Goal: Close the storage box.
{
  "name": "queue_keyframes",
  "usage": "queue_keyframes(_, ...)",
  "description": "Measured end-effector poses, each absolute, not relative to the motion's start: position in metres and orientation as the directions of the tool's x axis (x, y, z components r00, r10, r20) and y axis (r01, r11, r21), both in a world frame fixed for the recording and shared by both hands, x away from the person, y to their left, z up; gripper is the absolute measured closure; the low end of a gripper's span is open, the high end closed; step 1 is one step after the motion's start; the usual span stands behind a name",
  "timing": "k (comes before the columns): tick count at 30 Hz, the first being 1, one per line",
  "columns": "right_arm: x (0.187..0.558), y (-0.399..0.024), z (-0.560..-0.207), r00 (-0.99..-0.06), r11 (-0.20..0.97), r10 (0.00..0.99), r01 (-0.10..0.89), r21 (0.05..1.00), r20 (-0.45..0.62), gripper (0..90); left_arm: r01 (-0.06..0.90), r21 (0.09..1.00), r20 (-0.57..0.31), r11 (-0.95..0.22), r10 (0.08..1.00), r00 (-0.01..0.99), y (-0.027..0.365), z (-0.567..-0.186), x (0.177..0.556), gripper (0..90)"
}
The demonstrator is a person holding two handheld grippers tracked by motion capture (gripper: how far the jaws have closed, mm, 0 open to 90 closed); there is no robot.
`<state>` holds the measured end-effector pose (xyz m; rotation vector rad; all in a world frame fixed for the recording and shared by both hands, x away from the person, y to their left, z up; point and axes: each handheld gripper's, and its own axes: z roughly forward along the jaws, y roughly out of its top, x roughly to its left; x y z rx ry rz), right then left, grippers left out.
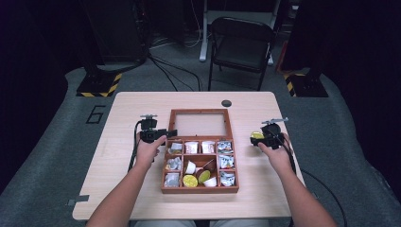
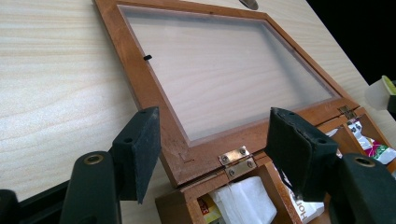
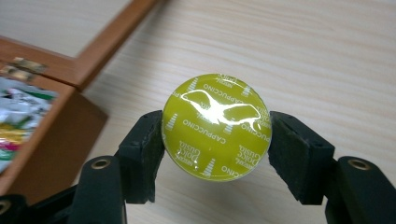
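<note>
A wooden box (image 1: 199,189) lies open on the counter (image 1: 123,189), its glazed lid (image 1: 200,124) laid flat behind it. Its compartments hold sachets and pods; two more yellow-green pods (image 1: 190,180) sit in the front middle one. The right tongs (image 1: 263,137), right of the box, are clamped on a yellow-green pod (image 3: 216,126) printed "CAPPUCCINO" and "Dolce Gusto". The left tongs (image 2: 212,154) stand apart, empty, over the lid's hinged corner.
</note>
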<state>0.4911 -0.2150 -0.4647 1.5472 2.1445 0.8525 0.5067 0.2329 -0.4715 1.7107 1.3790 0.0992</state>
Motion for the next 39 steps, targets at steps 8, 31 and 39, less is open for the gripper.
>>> queue_keyframes(8,0.497,-0.235,-0.482,-0.234,0.135,0.969,0.772,0.622,0.080,37.0,0.740,0.673,-0.437,0.018,0.816,0.378,0.234,-0.474,0.509,34.8)
queue_keyframes(31,0.493,-0.241,-0.472,-0.201,0.125,0.979,0.735,0.666,0.038,30.8,0.751,0.659,-0.450,0.047,0.824,0.343,0.238,-0.474,0.512,35.2)
queue_keyframes(39,0.493,-0.218,-0.453,-0.260,0.161,0.965,0.706,0.690,0.040,33.2,0.758,0.651,-0.449,0.037,0.824,0.345,0.240,-0.477,0.515,35.1)
